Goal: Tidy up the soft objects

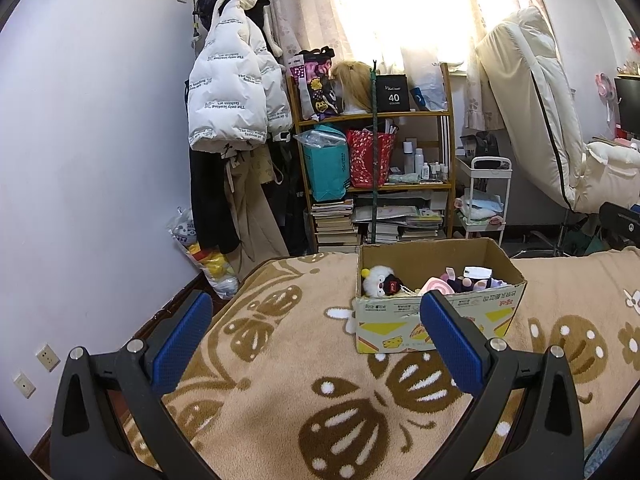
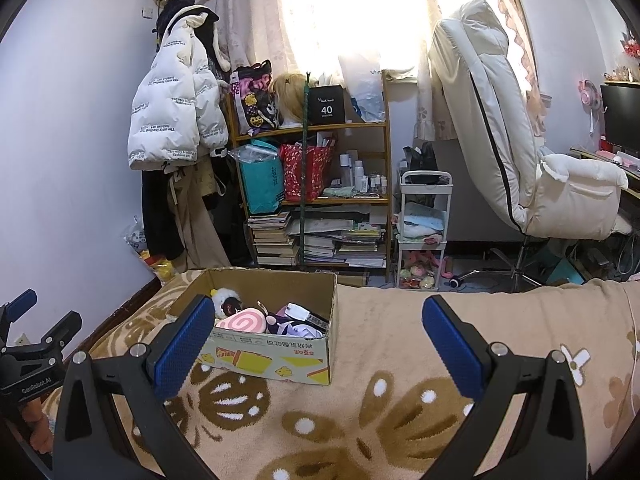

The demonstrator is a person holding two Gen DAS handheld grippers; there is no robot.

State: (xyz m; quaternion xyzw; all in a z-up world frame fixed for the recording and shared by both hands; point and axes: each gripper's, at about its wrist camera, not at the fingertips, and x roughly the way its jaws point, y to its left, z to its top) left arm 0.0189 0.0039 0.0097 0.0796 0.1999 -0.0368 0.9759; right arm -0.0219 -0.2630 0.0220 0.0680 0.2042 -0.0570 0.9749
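An open cardboard box (image 1: pixel 440 320) sits on the beige patterned blanket (image 1: pixel 304 360). It holds several soft toys: a white plush (image 1: pixel 376 280), a pink swirl cushion (image 1: pixel 438 286) and purple ones. The box (image 2: pixel 280 356) also shows in the right wrist view with the white plush (image 2: pixel 224 302) and the pink swirl cushion (image 2: pixel 244 322). My left gripper (image 1: pixel 316 320) is open and empty, short of the box. My right gripper (image 2: pixel 318 324) is open and empty, right of the box. The left gripper (image 2: pixel 28 340) shows at the left edge of the right wrist view.
Beyond the bed stand a wooden shelf (image 1: pixel 376 184) with bags and books, a white jacket (image 1: pixel 228 92) on the wall, a white cart (image 2: pixel 422 232) and a white chair (image 2: pixel 520 148). A bag of plush toys (image 1: pixel 208 256) lies on the floor by the wall.
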